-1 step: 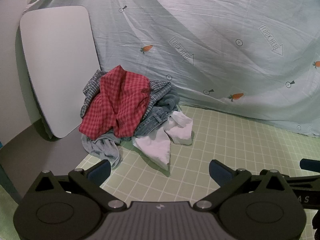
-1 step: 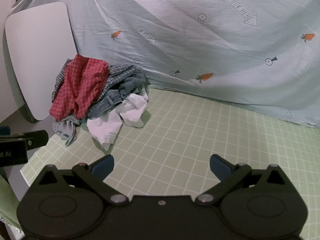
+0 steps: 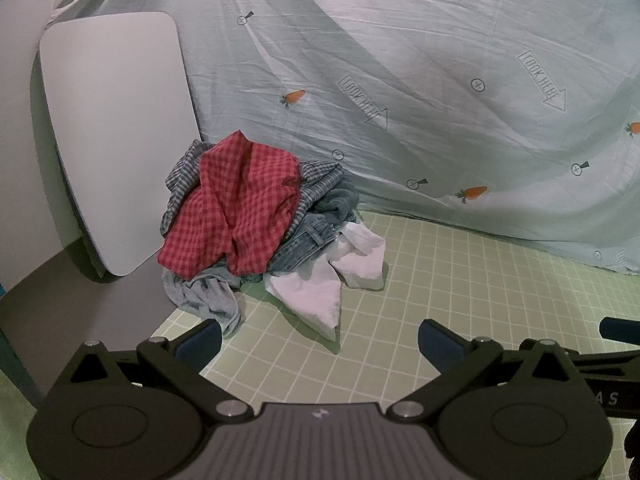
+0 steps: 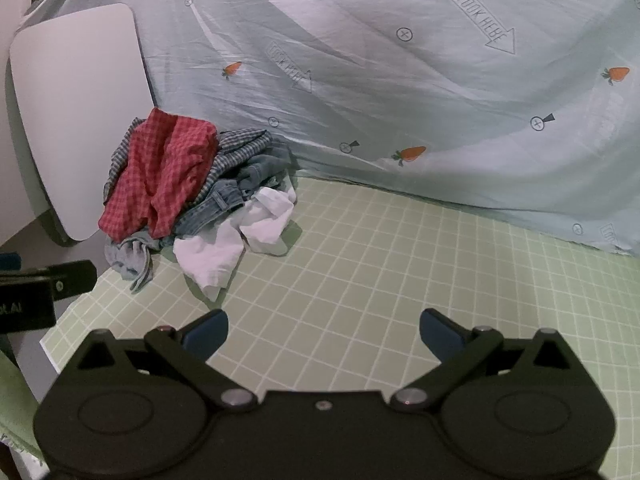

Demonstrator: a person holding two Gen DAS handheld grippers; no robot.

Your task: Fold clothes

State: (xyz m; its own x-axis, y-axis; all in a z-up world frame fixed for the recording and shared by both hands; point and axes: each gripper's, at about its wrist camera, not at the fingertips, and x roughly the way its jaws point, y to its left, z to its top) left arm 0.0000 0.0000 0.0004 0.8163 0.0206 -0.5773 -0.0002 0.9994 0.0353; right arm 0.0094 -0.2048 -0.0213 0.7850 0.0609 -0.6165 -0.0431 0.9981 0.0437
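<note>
Facing a heap of clothes (image 3: 256,232) at the far left of the green grid mat (image 3: 460,320), we are holding the left claw (image 3: 318,344) and the right claw (image 4: 324,330) wide apart and empty, both well short of the pile. A red checked shirt (image 3: 240,208) is lying on top, over a blue checked shirt (image 3: 320,184) and jeans (image 3: 308,240), with a white garment (image 3: 316,296) spilling toward us. The pieces are overlapping, so we are judging that a pinch on one may drag its neighbours along, or tip the heap off the mat's left edge onto the grey surface (image 3: 80,292). The white board (image 3: 116,136) leaning just behind the pile could also be knocked by a reach that overshoots. Compared with the other frames, taken at the same instant, we are seeing no difference: pile, claws and carrot-print sheet (image 3: 440,80) are sitting alike.
</note>
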